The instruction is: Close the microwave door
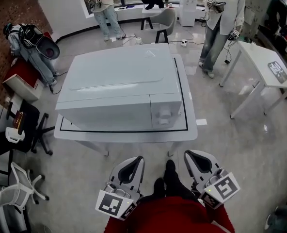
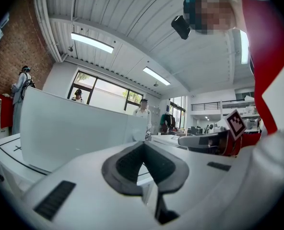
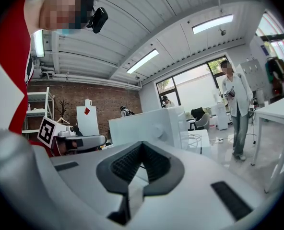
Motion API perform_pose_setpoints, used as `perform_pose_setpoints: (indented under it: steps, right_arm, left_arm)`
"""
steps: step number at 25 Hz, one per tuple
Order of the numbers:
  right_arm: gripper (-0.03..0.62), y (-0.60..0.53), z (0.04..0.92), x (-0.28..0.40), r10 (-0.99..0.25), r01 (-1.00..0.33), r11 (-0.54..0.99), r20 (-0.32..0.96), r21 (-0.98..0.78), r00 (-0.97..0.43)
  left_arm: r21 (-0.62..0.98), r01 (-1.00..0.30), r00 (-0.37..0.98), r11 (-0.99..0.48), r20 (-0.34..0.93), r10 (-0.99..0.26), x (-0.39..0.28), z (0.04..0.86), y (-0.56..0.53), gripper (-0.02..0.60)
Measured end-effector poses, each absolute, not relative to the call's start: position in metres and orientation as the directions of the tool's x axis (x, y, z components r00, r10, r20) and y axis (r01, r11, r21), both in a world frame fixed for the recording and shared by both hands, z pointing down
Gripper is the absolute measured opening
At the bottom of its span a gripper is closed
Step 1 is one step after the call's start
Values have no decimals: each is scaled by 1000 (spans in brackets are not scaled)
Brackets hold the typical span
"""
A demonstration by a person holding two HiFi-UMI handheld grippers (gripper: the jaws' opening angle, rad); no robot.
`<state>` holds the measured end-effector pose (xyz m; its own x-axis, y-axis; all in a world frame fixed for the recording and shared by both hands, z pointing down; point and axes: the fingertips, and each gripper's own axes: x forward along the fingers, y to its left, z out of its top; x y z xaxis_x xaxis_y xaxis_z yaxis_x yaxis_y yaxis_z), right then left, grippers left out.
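Note:
The white microwave (image 1: 119,89) sits on a white table (image 1: 192,123), its front facing me. Its door (image 1: 107,111) lies flush with the front, beside a control panel with a knob (image 1: 165,114). My left gripper (image 1: 136,160) and right gripper (image 1: 189,154) hover side by side in front of the table's near edge, apart from the microwave, both shut with nothing between their jaws. The left gripper view shows its closed jaws (image 2: 143,145) aimed at the microwave (image 2: 75,128). The right gripper view shows its closed jaws (image 3: 142,145) and the microwave (image 3: 147,126) ahead.
Two people (image 1: 223,18) (image 1: 104,8) stand beyond the table. A second white table (image 1: 262,64) is at the right, a grey chair (image 1: 163,23) behind, and office chairs (image 1: 17,188) at the left. My shoes (image 1: 170,176) are between the grippers.

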<state>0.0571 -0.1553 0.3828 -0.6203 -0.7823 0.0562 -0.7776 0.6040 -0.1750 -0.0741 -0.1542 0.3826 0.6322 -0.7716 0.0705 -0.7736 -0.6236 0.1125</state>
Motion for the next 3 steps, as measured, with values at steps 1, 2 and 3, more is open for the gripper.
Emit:
perform_pose_setpoints:
  steps: [1, 2, 3]
  right_arm:
    - [12, -155, 383, 58, -784, -779, 602, 57, -176, -619]
    - [12, -154, 383, 58, -785, -780, 600, 57, -176, -617]
    - [12, -153, 383, 59, -786, -782, 598, 57, -176, -615]
  left_arm:
    - [112, -773, 633, -625, 75, -770, -73, 384, -154, 11]
    - [112, -772, 635, -626, 80, -768, -72, 385, -154, 11]
    - [111, -771, 636, -627, 85, -767, -72, 386, -154, 11]
